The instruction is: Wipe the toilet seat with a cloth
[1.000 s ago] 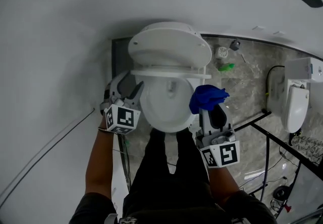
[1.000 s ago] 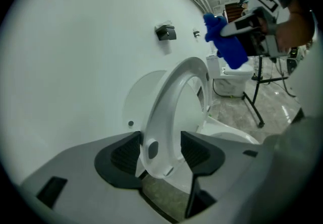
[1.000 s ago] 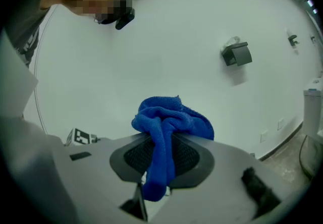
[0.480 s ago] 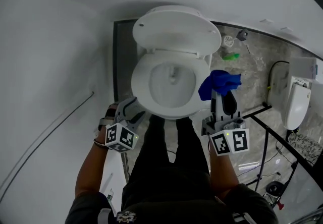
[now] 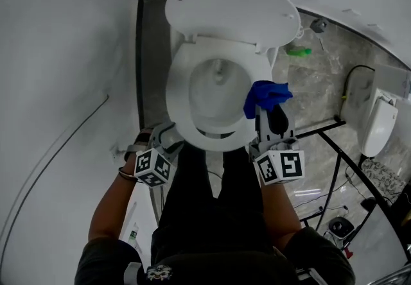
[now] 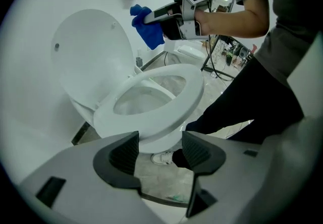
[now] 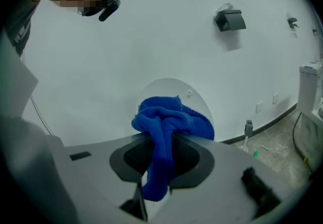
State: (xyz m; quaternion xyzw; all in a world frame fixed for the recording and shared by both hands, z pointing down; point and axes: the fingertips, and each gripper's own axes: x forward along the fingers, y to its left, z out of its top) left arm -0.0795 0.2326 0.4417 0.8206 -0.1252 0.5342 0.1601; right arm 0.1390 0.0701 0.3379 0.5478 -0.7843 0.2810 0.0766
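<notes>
Pinching blue cloth [image 5: 268, 94] w/ R gripper [image 5: 264, 110] above toilet seat's [image 5: 175, 103] right edge. Holding L gripper [image 5: 171, 134] near seat's front-left edge, jaws spread, just opened wider, nothing btwn.

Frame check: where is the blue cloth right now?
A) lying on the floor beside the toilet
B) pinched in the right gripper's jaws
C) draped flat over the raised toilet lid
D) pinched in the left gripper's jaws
B: the right gripper view shows the blue cloth bunched between the jaws of the right gripper, which are closed on it, and the head view shows it at that gripper's tip.
</notes>
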